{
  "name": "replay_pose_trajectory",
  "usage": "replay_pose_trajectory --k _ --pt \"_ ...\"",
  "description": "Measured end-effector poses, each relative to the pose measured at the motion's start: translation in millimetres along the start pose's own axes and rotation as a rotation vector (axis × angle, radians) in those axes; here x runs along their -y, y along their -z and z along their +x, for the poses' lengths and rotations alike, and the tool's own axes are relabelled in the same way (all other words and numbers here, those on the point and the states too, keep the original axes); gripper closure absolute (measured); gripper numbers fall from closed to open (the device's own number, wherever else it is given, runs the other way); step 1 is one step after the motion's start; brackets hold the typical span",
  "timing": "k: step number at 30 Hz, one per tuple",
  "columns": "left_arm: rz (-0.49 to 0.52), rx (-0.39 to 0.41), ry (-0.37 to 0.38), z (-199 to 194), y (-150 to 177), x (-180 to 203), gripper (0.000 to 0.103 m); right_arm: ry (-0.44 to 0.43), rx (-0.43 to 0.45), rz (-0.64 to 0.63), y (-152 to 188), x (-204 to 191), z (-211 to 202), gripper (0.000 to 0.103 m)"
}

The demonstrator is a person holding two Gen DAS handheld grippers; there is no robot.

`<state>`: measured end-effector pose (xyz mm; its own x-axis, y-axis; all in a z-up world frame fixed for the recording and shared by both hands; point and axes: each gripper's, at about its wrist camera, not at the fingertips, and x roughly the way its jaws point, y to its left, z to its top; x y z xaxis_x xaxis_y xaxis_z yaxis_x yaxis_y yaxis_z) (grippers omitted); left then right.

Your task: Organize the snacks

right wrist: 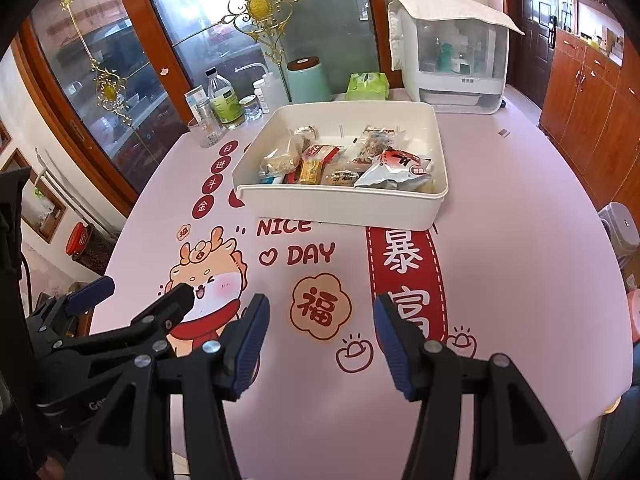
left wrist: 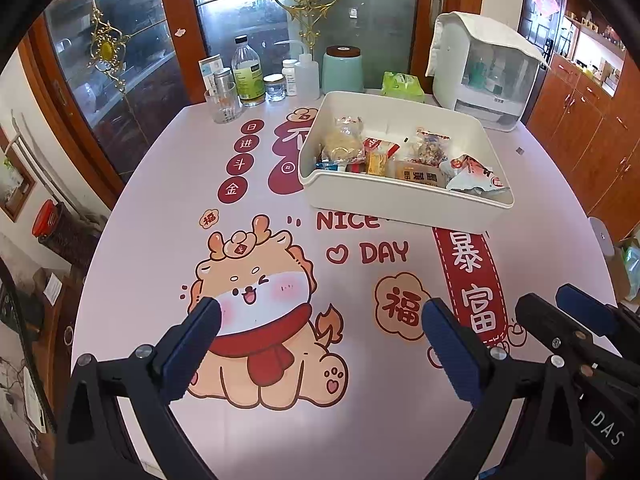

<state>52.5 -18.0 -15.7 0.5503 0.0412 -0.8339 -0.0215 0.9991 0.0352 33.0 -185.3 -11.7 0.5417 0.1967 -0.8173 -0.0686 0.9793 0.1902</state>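
**Fingers of both grippers spread and empty over the bench, snacks in the white bin**

Blue-padded fingers of the left gripper stand wide apart, angled downward toward the bench, with nothing between them. Beneath them lies the printed bench cover, showing a cartoon dragon in a red scarf. The right gripper also points steeply down at the bench, just beside the left one; its fingers are parted to a moderate gap, narrower than the left pair, and hold nothing. Each gripper appears at the edge of the other's view: the right one at the lower right of the left wrist view, the left one at the lower left of the right wrist view.

Well beyond both grippers, toward the far side of the bench, sits a white rectangular bin. Inside it lie the wrapped snacks, heaped toward its near wall: clear bags of pale pieces, a yellow packet, a red and white packet, and a silvery pouch at the right end.

Behind the bin, along the far edge, stand a drinking glass, a clear bottle with a green label, small jars, a squeeze bottle, a pale green canister, a green tissue pack and a white appliance draped with a cloth. Glass cabinet doors with gold ornaments rise behind them.
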Motion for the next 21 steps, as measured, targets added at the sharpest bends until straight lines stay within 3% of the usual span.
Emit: replay_pose_trajectory --k 21 --pt "0.000 -0.005 0.000 -3.7 8.6 1.1 0.003 -0.002 -0.003 0.005 6.3 1.3 -2.4 0.048"
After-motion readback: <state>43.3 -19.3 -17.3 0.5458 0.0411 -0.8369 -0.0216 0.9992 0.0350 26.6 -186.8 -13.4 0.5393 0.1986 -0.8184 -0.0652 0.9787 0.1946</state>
